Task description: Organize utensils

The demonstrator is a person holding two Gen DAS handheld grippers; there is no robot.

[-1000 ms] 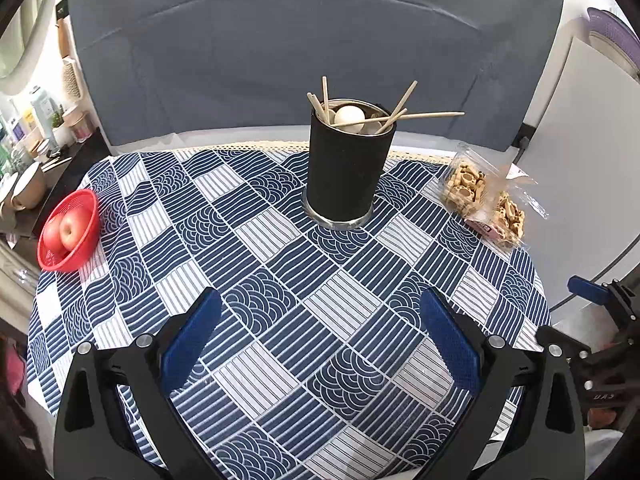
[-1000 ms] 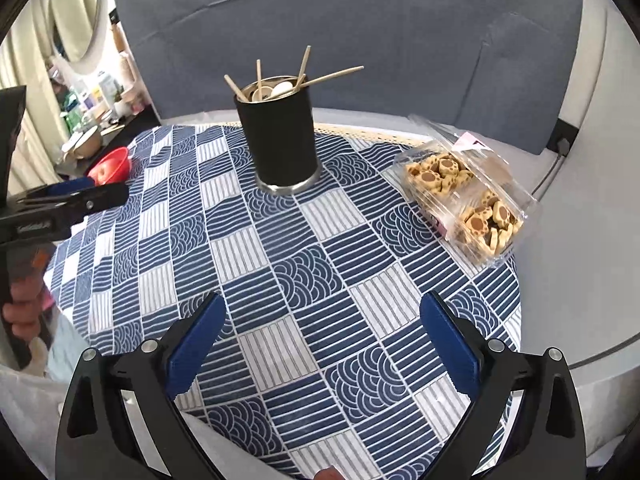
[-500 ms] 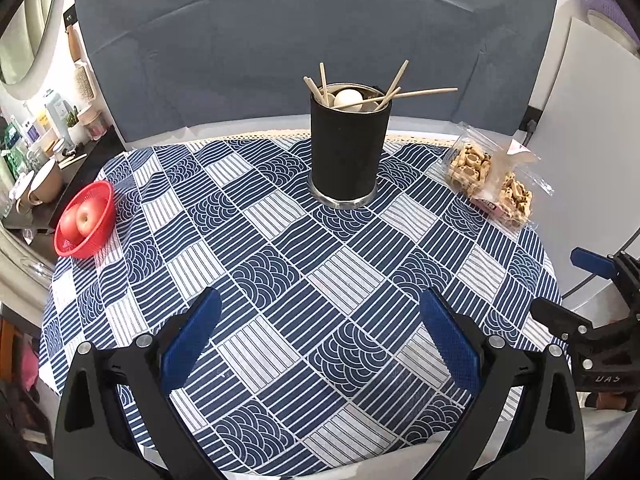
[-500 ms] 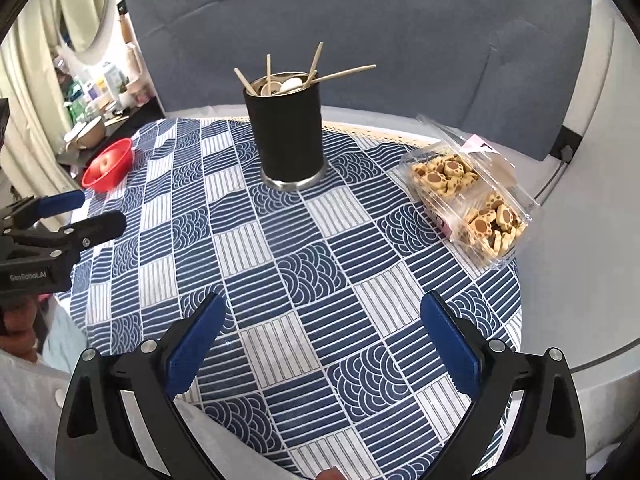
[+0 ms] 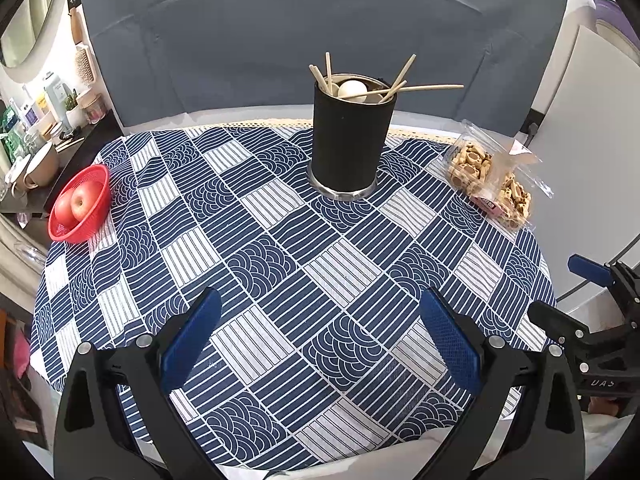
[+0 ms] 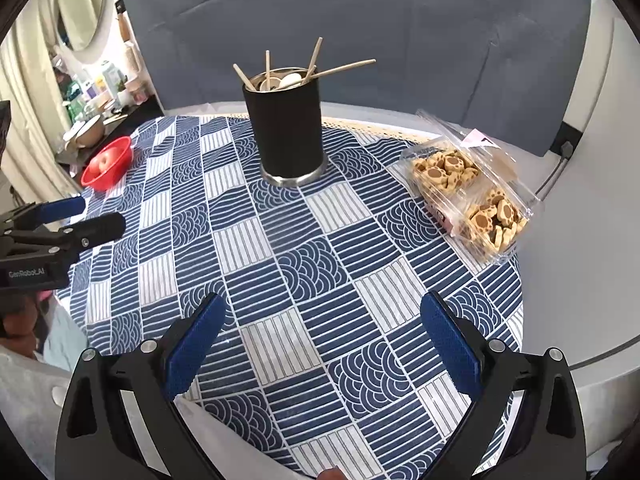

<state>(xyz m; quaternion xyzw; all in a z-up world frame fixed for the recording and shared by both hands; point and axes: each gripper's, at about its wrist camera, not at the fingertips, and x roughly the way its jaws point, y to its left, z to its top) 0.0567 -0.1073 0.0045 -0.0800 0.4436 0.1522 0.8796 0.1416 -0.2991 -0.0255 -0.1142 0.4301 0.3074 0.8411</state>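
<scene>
Round table, patterned tablecloth [image 5: 280, 248], wide bare stretch across centre and lower frame, both views. One black utensil holder [image 5: 350, 140] upright at upper centre near the far edge, holding one white spoon [image 5: 353, 90] and about five wooden chopsticks [image 5: 424, 88], one lying near flat over the rim. One red basket [image 5: 82, 206] with one apple [image 5: 80, 202] at left edge. One clear cookie box [image 6: 472, 188] at right edge. Left gripper [image 5: 320, 336] spread wide, empty, low over near edge. Right gripper [image 6: 322, 332] likewise spread, empty.
</scene>
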